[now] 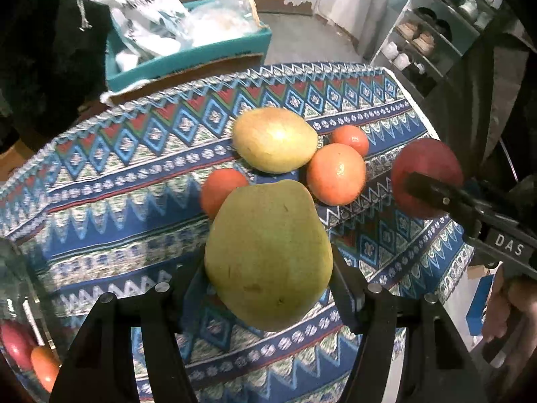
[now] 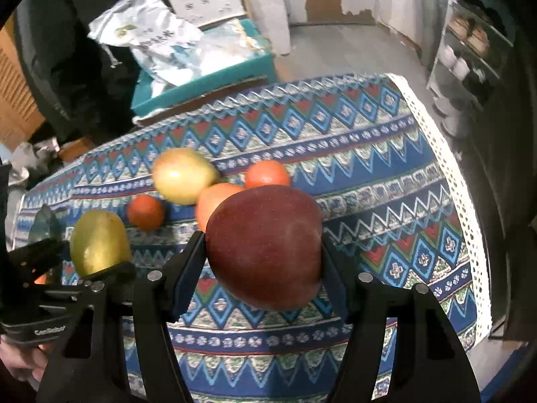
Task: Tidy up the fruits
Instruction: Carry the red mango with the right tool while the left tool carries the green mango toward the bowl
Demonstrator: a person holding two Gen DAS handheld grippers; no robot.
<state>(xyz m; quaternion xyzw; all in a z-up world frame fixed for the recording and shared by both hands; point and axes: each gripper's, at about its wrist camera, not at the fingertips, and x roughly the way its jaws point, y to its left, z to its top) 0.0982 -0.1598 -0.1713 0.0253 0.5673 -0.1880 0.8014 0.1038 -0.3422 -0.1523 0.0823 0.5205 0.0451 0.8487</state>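
At the far left edge of the left wrist view, a glass-looking dish (image 1: pixel 20 302) shows a red fruit and an orange one already in it, which is probably where you are sorting to. Your left gripper (image 1: pixel 268 282) is partly closed on the green pear (image 1: pixel 268 255), pads pressing its flanks, and the pear hangs clear of the patterned worktop (image 1: pixel 117 201). Gripping it across the wide belly keeps it from slipping.

Further right, the loose pile remains on the cloth: a yellow pear (image 1: pixel 275 139) lying on its side, touching the large orange (image 1: pixel 335 174), with a smaller orange (image 1: pixel 350 139) just behind and another small orange (image 1: pixel 221 189) partly hidden behind your held pear. They lean together, so lifting one may let the others roll.

On the right, your right gripper (image 2: pixel 263 265) is closed part-way on the dark red apple (image 2: pixel 265 245), pads squeezing both sides, and it is held above the worktop, near the cloth's right-hand edge (image 2: pixel 446 168).
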